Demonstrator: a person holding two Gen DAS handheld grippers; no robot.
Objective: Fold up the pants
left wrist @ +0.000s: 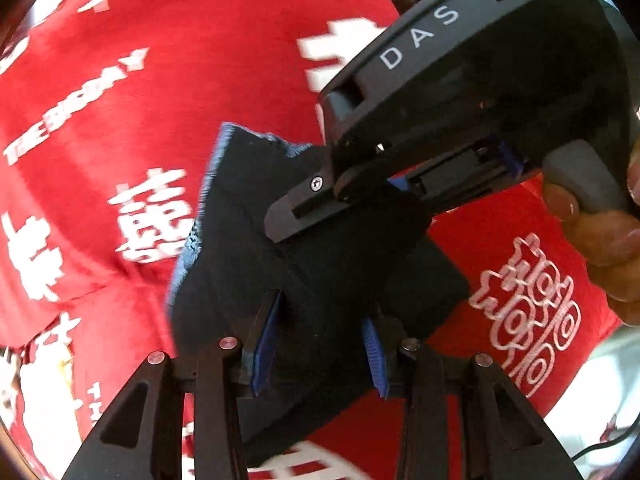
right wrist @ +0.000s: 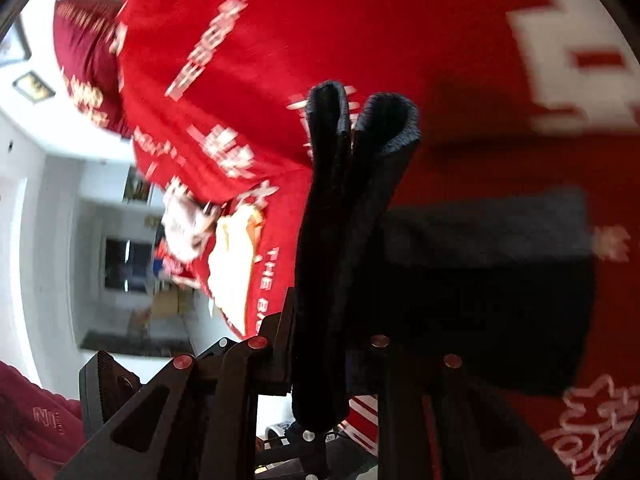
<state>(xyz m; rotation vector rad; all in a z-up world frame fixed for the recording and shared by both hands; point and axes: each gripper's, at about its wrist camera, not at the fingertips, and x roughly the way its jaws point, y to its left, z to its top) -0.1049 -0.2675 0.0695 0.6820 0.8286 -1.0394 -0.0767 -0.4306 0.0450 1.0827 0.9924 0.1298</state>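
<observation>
Between the blue-padded fingers [left wrist: 266, 344] of the left claw [left wrist: 320, 344] sits a thick fold of the dark navy fabric pants [left wrist: 320, 280]; the pads press on the cloth from both sides, so this claw is closed on the garment. Pale blue stitched edging runs along the far left border of the folded cloth. Beyond the fold, the right claw [left wrist: 292, 216] enters from the upper right as a black housing lettered "DAS", its fingertip lying on the same dark cloth. A person's hand [left wrist: 600, 232] wraps the grey handle at the right edge.

From the right wrist view, the right claw [right wrist: 320, 344] clamps a bunched, doubled section of the pants [right wrist: 340, 220], which stands up between its black fingers and ends in two rounded folds at the top; the rest of the garment spreads to the right as a dark panel. This claw is closed on the cloth.

Under both claws lies a red cloth cover with white printed characters [left wrist: 140, 80], spread across the supporting surface. Motion blur softens both views, so finer details of the fabric cannot be read
</observation>
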